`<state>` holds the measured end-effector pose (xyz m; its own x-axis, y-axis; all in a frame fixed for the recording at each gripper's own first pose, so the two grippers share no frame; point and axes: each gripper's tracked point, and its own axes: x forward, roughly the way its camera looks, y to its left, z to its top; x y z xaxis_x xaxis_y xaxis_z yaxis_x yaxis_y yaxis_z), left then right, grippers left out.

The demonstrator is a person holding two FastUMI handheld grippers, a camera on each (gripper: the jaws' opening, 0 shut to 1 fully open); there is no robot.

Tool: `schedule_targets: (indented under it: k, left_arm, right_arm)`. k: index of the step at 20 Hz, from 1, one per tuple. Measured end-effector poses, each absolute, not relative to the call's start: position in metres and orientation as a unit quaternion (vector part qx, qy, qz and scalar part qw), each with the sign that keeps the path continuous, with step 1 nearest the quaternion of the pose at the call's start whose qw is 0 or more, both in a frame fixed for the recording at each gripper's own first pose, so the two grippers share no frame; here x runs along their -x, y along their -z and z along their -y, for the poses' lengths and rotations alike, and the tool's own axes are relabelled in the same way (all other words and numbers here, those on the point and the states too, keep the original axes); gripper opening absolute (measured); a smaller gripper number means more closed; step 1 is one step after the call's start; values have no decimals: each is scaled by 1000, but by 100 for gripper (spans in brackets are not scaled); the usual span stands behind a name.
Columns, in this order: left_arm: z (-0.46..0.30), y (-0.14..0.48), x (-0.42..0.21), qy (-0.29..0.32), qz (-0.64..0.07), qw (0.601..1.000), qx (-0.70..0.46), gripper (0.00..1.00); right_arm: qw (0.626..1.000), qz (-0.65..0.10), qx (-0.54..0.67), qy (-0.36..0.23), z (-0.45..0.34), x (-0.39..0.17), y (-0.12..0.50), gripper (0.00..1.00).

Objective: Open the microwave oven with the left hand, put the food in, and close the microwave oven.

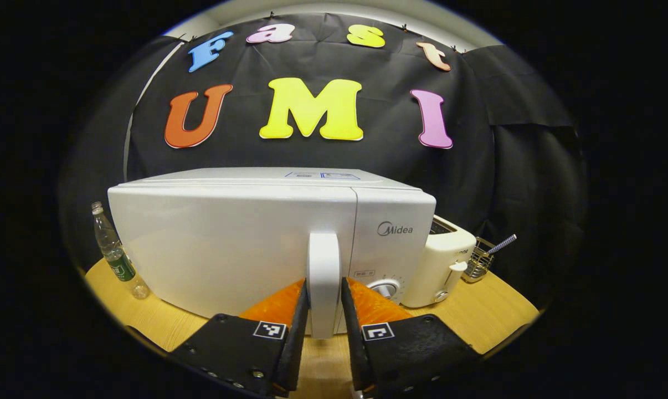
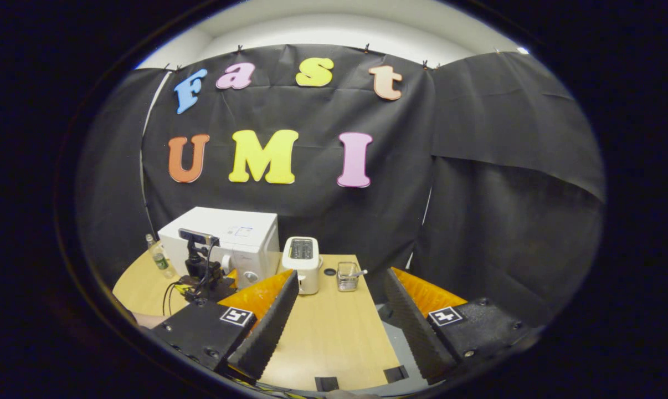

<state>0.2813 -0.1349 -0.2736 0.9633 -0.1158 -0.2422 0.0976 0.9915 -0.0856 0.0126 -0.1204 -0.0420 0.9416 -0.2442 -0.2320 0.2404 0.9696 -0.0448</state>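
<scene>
The upright door handle of the microwave was seen dead at 12 o'clock between the narrowed left gripper fingers, gaps showing; the right gripper was held wide, far back.

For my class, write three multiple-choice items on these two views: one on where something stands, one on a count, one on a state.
1. Where does the plastic bottle stand?
A. left of the microwave oven as the left gripper view shows it
B. on top of it
C. inside the wire basket

2. How many slots does the toaster have on top?
A. one
B. two
C. four

3. What state is the microwave door in?
A. wide open
B. removed
C. closed, with the left claw around its handle

Answers: 1 A, the bottle stands on the table by the oven's left side. 2 B, the right gripper view shows two slots. 3 C, the door lies flush and the handle sits between the claw's fingers.
</scene>
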Motion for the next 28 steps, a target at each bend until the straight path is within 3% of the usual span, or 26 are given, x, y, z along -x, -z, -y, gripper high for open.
schedule_targets:
  k: [3,4,5,6,7,8,9,15,16,17,18,20,21,22,28]
  left_arm:
    - [134,277,-280,44,-125,991,25,24]
    - [132,277,-280,44,-123,991,28,12]
    - [132,277,-281,45,-122,991,31,19]
    - [133,277,-280,46,-121,991,32,6]
    - [133,277,-280,48,-120,991,28,14]
    - [132,278,-280,49,-120,991,25,14]
    - [132,279,-279,52,-123,991,24,14]
    - [132,281,-258,76,-135,987,29,15]
    - [128,284,-244,84,-135,987,18,14]
    - [123,281,-227,86,-127,988,21,14]
    - [116,283,-208,87,-133,987,24,14]
    - [97,286,-172,77,-151,985,20,14]
    - [87,287,-157,70,-160,984,17,14]
    - [78,287,-144,67,-162,984,12,15]
    - [10,294,-80,4,-190,982,8,17]
  right_arm:
    - [986,-119,11,119,118,-16,41,100]
    - [986,-120,15,118,119,-18,42,100]
    - [986,-119,19,119,119,-18,40,100]
    - [986,-116,22,119,120,-18,37,92]
    - [986,-115,25,119,119,-18,37,92]
    - [986,-117,27,117,118,-18,39,92]
    - [986,-118,27,114,117,-17,40,100]
    - [987,-120,20,102,114,-18,45,100]
    - [987,-119,21,102,114,-19,46,92]
    - [988,-118,18,97,111,-20,48,100]
    - [989,-117,15,90,105,-20,50,100]
    - [990,-120,21,68,89,-22,59,100]
    - [991,-122,22,58,82,-24,62,92]
    - [991,-124,22,46,72,-25,66,100]
    - [992,-126,20,-17,16,-34,76,100]
